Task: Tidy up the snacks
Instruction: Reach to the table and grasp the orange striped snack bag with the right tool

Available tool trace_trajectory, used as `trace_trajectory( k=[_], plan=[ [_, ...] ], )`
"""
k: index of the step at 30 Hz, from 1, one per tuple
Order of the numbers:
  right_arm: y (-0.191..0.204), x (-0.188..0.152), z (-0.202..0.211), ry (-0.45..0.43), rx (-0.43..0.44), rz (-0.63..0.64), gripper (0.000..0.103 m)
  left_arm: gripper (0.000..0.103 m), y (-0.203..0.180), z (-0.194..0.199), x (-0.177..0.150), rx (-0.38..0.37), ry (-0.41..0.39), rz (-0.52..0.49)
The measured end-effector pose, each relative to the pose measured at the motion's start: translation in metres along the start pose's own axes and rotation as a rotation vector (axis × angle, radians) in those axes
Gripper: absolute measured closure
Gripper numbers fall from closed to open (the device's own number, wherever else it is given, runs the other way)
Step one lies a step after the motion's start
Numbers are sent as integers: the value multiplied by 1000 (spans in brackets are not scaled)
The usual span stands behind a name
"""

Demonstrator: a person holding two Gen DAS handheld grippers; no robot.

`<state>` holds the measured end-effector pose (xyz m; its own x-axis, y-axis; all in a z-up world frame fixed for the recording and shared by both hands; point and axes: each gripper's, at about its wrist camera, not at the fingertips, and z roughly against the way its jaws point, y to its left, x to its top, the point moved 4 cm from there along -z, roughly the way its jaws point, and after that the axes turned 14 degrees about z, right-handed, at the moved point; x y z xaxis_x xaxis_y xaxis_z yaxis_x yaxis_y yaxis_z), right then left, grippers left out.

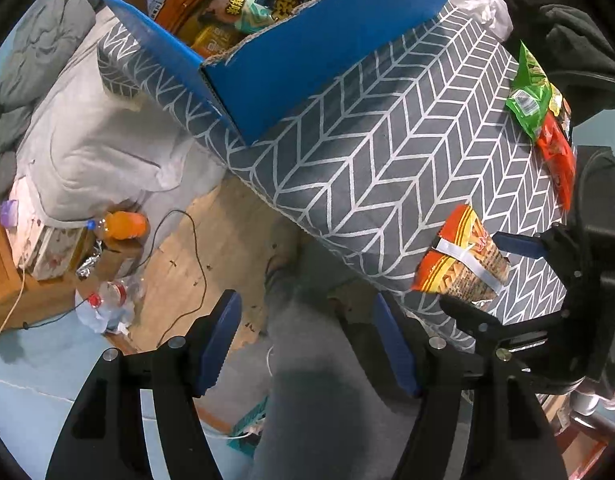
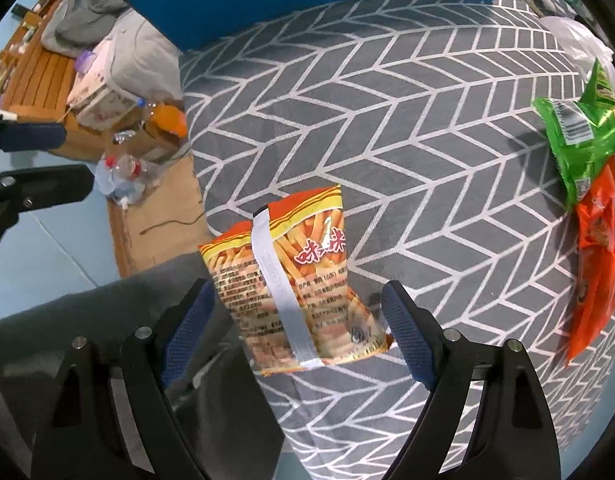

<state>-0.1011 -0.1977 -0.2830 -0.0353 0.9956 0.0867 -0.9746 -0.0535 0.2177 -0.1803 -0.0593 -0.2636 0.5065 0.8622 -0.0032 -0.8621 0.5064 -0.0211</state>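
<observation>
Left gripper (image 1: 307,344): we see its jaws spread wide with nothing between them, beyond the surface (image 1: 387,140) edge; the blue box (image 1: 307,60) lies ahead. Right gripper (image 2: 299,320): jaws apart, we find the orange fries packet (image 2: 291,276) between them, pads not pressing; the green packet (image 2: 583,140) lies far right.

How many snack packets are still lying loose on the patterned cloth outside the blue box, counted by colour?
Orange and yellow packet: 1
Green packet: 1
Red-orange packet: 1
Total: 3 loose on the cloth, outside the blue box.
</observation>
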Motion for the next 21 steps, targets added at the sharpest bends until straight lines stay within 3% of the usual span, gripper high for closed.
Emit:
trace_trajectory(
  k=[10, 12, 14, 16, 21],
  plan=[
    [0, 8, -10, -13, -32, -3, 20, 33, -11, -17, 1, 19, 33, -51],
    [0, 9, -10, -27, -40, -21, 28, 33, -15, -17, 1, 20, 33, -68],
    [-6, 8, -5, -50, -26, -56, 49, 33, -22, -15, 2, 19, 31, -87],
    [-12, 5, -2, -64, -16, -97, 58, 33, -30, -12, 4, 16, 27, -108],
    [-29, -7, 11, -117, -26, -213, 63, 33, -59, 1, 11, 5, 11, -169]
  ],
)
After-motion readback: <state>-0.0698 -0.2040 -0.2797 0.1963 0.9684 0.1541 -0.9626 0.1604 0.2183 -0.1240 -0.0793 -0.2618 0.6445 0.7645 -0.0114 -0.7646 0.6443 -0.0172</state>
